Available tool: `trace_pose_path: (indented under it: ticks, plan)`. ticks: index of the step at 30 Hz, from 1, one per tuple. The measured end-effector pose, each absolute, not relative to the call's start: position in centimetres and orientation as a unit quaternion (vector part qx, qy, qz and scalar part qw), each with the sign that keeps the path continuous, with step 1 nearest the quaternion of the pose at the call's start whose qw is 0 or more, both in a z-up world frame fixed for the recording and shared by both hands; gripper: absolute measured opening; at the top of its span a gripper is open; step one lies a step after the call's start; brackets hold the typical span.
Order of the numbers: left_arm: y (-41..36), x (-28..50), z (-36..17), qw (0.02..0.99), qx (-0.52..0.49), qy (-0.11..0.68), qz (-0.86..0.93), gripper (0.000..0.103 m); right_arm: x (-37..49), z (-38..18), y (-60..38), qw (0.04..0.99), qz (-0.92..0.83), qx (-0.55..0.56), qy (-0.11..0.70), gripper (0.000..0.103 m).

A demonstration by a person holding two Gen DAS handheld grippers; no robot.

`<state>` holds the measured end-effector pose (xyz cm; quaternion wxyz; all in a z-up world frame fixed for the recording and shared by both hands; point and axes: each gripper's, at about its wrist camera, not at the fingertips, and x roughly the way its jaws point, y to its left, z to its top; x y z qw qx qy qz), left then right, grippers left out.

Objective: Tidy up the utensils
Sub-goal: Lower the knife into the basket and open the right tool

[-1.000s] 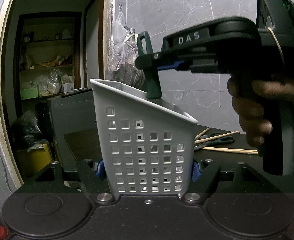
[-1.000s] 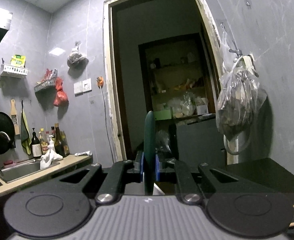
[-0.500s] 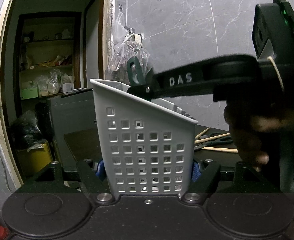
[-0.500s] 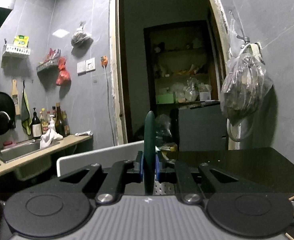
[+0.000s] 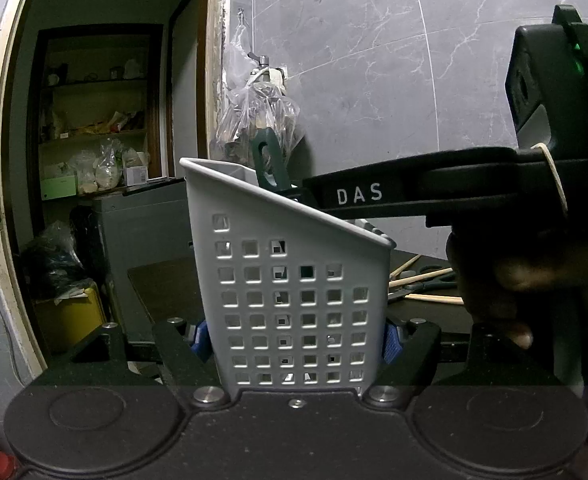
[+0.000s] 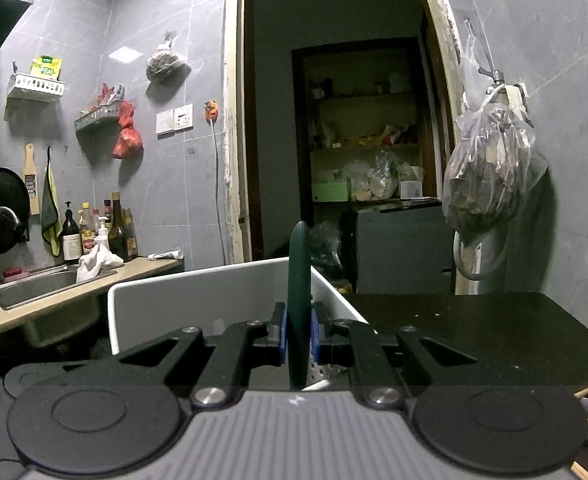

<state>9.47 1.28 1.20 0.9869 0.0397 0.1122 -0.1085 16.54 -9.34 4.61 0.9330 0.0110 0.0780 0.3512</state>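
Down into the basket [image 5: 294, 292] goes the green-handled utensil [image 5: 267, 158] since a sec ago: it was well above the rim then, now only the handle top w/ its hanging hole pokes out. My right claw [image 6: 298, 334] is clamped on that handle, blue pads pressing both sides, and sits right at the rim. My left claw [image 5: 296, 336] is clamped on the basket's base, pads on both side walls, holding it upright on the dark table [image 6: 474, 320].

Progress, as I judge it: this utensil is nearly in, just needs letting go. Can't tell if its tip has reached the bottom yet. Left to do: wooden chopsticks [image 5: 418, 278] and scissors [image 5: 434, 284] lie loose on the table behind the basket, near my right hand [image 5: 526, 280]. So roughly the early-to-mid part, several items to go.
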Motion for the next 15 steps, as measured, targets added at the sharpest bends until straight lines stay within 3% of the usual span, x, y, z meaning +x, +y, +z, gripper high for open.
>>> trace_pose_path:
  ticks: [6, 9, 11, 15]
  plan:
    - [1.3, 9.5, 1.2, 0.987, 0.04, 0.112, -0.109, 0.076, 16.4, 4.7, -9.5, 0.934, 0.35, 0.01, 0.075, 0.015]
    - [1.3, 9.5, 1.2, 0.987, 0.04, 0.112, -0.109, 0.076, 16.3, 4.7, -9.6, 0.932, 0.354, 0.012, 0.075, 0.02]
    - [1.3, 9.5, 1.2, 0.987, 0.04, 0.112, -0.108, 0.076, 16.2, 4.8, -9.8, 0.931, 0.358, 0.016, 0.07, 0.035]
    - [1.3, 9.5, 1.2, 0.987, 0.04, 0.112, -0.108, 0.076, 15.7, 5.0, -10.5, 0.926, 0.372, 0.023, 0.055, 0.055]
